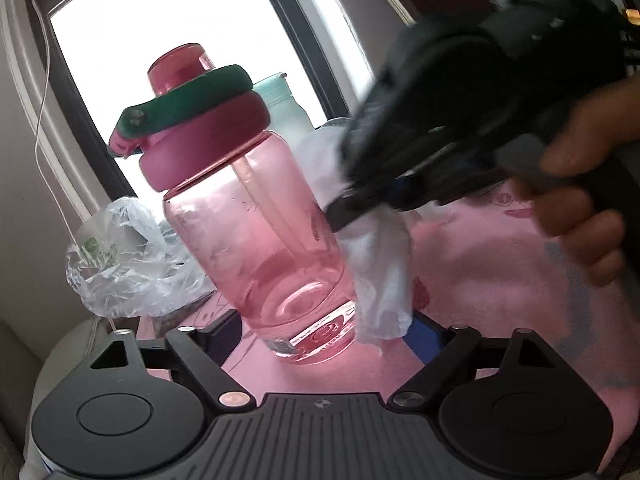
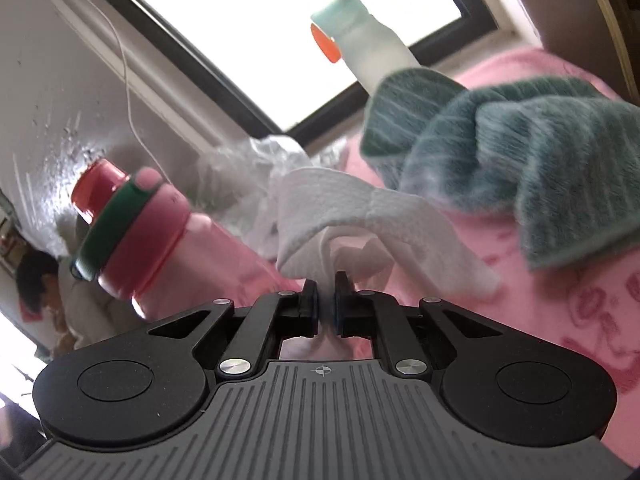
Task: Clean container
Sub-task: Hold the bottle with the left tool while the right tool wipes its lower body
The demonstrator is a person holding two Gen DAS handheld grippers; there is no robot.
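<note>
A clear pink bottle [image 1: 256, 240] with a pink lid and a green carry loop stands tilted in the left wrist view. Its base sits between the fingers of my left gripper [image 1: 320, 332], which close on it; a white tissue [image 1: 384, 272] hides the right pad. My right gripper [image 1: 344, 212], held by a hand [image 1: 580, 208], is shut on that tissue and holds it against the bottle's right side. In the right wrist view the right gripper [image 2: 326, 296] pinches the tissue [image 2: 360, 208], with the bottle [image 2: 200, 248] just to its left.
A pink patterned cloth [image 1: 500, 280] covers the surface. A crumpled plastic bag [image 1: 120, 260] lies left of the bottle. A frosted bottle with a teal lid [image 2: 372, 52] stands by the window, and a green towel [image 2: 520, 160] lies at right. A person [image 2: 36, 280] is at the far left.
</note>
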